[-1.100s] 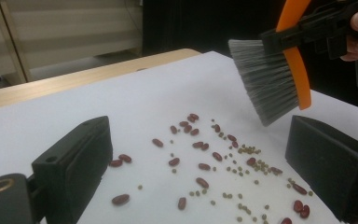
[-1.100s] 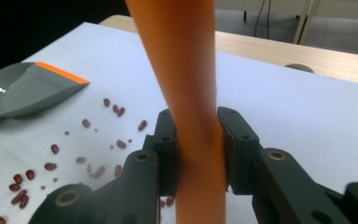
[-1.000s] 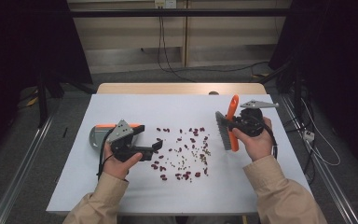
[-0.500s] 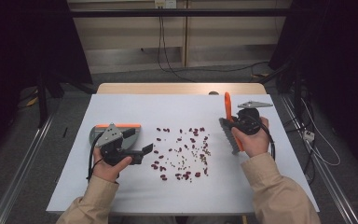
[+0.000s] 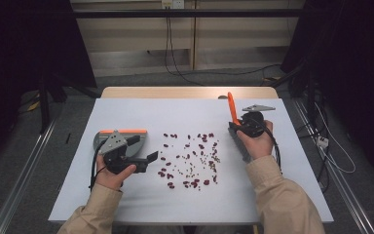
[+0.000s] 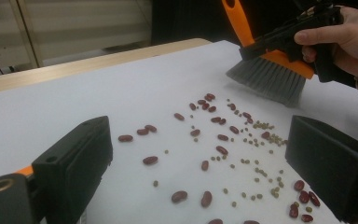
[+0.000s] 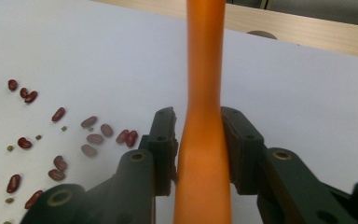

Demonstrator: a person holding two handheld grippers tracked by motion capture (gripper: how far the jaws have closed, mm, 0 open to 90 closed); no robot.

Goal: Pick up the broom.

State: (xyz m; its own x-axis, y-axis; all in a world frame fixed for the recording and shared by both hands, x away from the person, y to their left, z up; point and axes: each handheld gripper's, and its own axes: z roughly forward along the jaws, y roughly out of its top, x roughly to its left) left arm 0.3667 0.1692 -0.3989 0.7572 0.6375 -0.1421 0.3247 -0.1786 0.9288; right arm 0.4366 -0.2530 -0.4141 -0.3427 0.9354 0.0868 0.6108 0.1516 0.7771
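On a white tabletop (image 5: 126, 204), red kidney beans and small green beans (image 5: 192, 158) lie scattered. To their right, the right hand-held gripper (image 5: 241, 127) has come down since a second ago, clamping the orange handle of a brush (image 6: 270, 77) whose grey bristles now hang just beside the beans; its jaws have just eased open slightly, handle between them. Left of the beans, the left hand-held gripper (image 5: 148, 158) has jaws wide and empty beside a grey dustpan (image 5: 102, 139), so sweeping looks about to begin.
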